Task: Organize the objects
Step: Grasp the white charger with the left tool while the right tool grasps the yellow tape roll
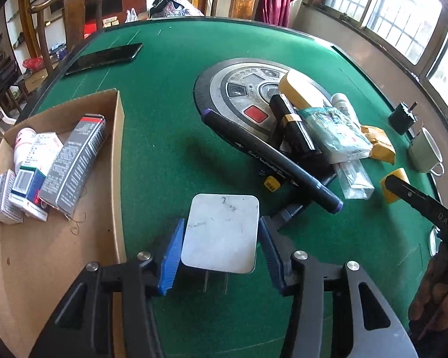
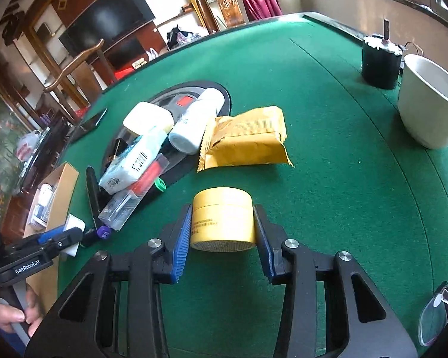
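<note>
Now your left tool [image 1: 221, 250] grips one white charger [image 1: 221, 232] just right of the cardboard tray [image 1: 116, 149]; your right tool [image 2: 222, 238] clamps one yellow jar [image 2: 222, 220] on the tabletop [image 2: 328, 179], well right of it.

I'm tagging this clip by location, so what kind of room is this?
Probably a home living room: a green felt mahjong-style table with a central control dial, a wooden armchair, and a television.
</note>
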Tool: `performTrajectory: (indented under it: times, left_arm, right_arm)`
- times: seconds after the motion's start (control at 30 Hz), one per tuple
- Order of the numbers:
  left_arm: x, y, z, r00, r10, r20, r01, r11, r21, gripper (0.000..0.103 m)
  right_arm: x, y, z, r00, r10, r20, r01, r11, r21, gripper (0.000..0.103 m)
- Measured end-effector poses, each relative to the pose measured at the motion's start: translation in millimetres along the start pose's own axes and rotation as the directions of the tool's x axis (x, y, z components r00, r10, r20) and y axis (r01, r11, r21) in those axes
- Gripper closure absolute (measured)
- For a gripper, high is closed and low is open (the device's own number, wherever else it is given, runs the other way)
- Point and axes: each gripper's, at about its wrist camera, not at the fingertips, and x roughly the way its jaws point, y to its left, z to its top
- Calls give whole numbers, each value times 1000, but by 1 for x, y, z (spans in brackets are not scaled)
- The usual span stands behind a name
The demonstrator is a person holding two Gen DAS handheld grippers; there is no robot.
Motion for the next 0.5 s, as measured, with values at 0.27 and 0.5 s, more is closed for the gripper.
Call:
performTrajectory:
  times: [0.27, 0.5]
  left_arm:
    - [-14, 5, -7, 997, -76, 22, 77, 996, -39, 59]
    - [-14, -1, -14, 997, -78, 16, 78, 997, -23, 59]
  right_arm:
    - [-11, 0, 3, 998, 49, 49, -49, 999, 11, 64]
    - [-19, 13, 3, 993, 80, 92, -77, 996, -33, 64]
